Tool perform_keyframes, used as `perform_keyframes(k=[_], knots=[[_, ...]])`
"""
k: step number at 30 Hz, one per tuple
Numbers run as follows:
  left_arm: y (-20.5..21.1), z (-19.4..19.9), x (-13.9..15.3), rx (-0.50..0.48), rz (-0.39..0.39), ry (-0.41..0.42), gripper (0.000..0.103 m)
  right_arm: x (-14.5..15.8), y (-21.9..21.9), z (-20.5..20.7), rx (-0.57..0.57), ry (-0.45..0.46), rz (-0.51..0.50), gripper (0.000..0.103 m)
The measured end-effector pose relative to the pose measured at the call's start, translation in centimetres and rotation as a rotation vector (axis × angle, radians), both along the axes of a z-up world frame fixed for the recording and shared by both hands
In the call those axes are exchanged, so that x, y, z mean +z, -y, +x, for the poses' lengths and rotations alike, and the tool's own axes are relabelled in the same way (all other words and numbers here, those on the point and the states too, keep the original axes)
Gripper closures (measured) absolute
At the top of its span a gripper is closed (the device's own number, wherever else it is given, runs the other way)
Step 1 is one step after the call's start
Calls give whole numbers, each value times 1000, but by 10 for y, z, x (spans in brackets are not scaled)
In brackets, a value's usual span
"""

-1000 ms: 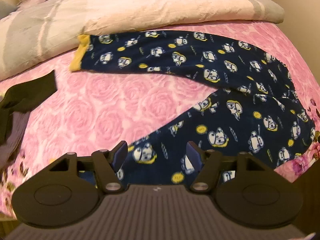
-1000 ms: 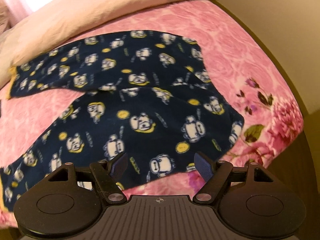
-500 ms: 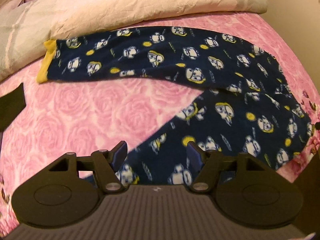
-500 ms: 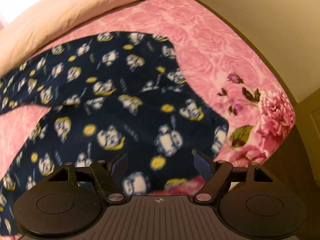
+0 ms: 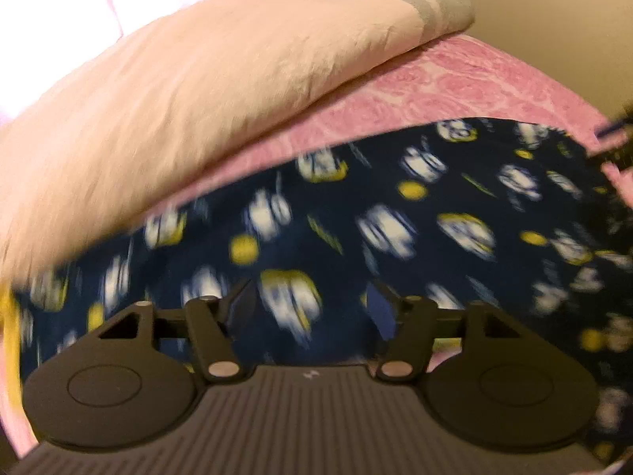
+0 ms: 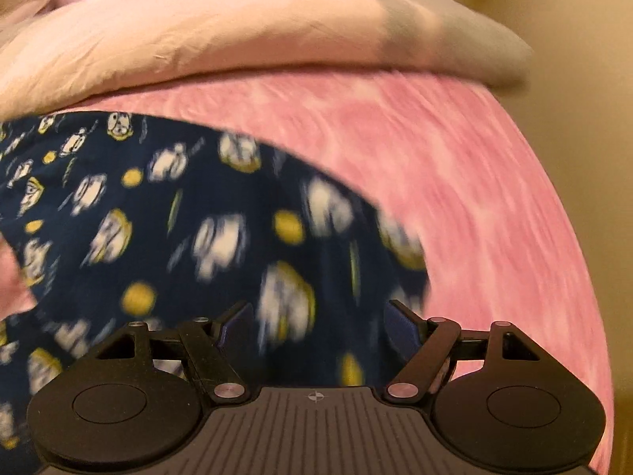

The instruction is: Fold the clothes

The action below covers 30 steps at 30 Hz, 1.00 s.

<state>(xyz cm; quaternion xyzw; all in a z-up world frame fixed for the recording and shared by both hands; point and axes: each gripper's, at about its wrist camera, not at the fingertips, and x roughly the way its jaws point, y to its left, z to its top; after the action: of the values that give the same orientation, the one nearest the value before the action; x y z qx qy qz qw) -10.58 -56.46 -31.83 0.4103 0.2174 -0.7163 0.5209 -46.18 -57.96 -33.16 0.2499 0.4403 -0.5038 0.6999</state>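
Note:
Navy fleece pyjama trousers point(image 5: 395, 229) with white and yellow cartoon prints lie spread on the pink rose bedspread point(image 5: 455, 75). Both views are blurred by motion. My left gripper point(image 5: 310, 308) is open, low over one trouser leg, with the yellow cuff point(image 5: 8, 316) at the far left edge. My right gripper point(image 6: 318, 326) is open too, close above the trousers point(image 6: 190, 237) near their right edge. Nothing is held between either pair of fingers.
A cream and grey folded duvet point(image 5: 205, 79) lies along the far side of the bed, also in the right wrist view point(image 6: 257, 27). The bedspread point(image 6: 474, 182) drops off at the right by a beige wall point(image 6: 593, 79).
Both grippers have moved forward and down over the trousers, which now fill the lower views. The dark garment at the left has left the left wrist view. Both grippers stay open.

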Motion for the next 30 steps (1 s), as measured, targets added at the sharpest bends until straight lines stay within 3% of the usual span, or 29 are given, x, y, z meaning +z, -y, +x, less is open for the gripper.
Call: perform_keyframes(k=[4,10,13,16,19,20,21,22,23,24,27,30], knots=[[64,2,-26,-98,-41,83,49,-29,64,13,140,-19,-52,27],[141,15,-56,-209,-73,223,48,-62,121,14,221,1,-22,27],[164,28,-69,-249,-37,277,46,-71,138,9,237,30,10,27],[180,39,-87,-267,59,328,39,-81,146,3,218,66,53,27],[186,49,-95,-243,83,295,33,-84,152,3,199,91,102,27],[188,53,-96,-219,96,269,36,-86,151,3,191,97,109,27],[187,56,-95,-212,107,235,59,-87,150,1,183,103,114,32],[182,56,-93,-236,123,197,88,-87,149,1,182,117,124,69],[174,53,-91,-251,96,229,95,-86,147,-1,175,150,146,85],[166,49,-90,-266,68,262,96,-83,144,-3,158,169,148,89],[130,46,-72,-238,-26,288,98,-63,122,5,177,96,51,93],[80,56,-38,-129,-100,211,98,-27,83,6,183,57,-69,93]])
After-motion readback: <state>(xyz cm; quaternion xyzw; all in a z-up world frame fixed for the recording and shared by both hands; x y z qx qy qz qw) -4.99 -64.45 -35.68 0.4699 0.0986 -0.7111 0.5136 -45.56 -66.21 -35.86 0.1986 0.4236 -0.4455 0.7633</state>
